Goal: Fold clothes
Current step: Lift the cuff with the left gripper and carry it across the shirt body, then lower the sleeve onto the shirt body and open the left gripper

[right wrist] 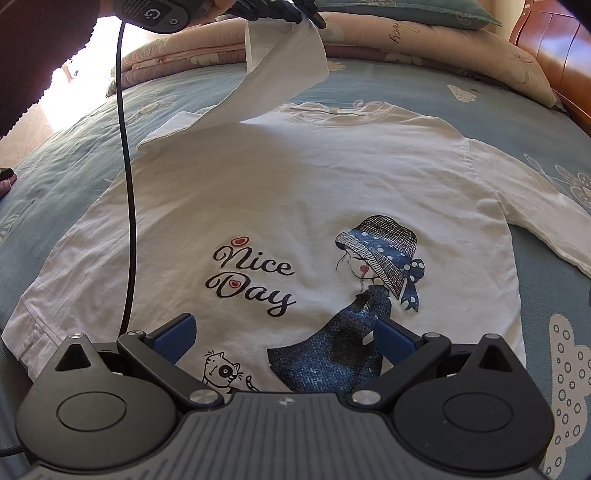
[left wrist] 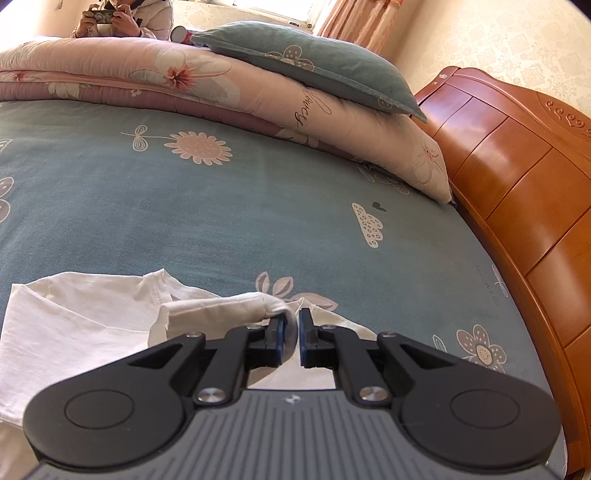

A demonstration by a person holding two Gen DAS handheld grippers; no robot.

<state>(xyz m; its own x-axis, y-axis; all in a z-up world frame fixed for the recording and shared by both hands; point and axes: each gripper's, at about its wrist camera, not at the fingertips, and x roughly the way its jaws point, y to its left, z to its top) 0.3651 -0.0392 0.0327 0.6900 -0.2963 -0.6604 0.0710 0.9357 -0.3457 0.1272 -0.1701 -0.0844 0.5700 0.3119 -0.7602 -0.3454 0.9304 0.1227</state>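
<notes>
One sleeve (right wrist: pixel 284 66) hangs pinched in the left gripper (left wrist: pixel 291 328) above the shirt (right wrist: pixel 280 184) — seemingly near its collar — while the right gripper (right wrist: pixel 282 336) gapes empty over the hem.

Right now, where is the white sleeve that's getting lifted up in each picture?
Left wrist view: the sleeve sits low in the middle, its end pinched in the left gripper.
Right wrist view: the sleeve hangs at top centre, lifted off the shirt, with the left gripper above it.
Shared landmark: the teal pillow on the pink quilt.
</notes>
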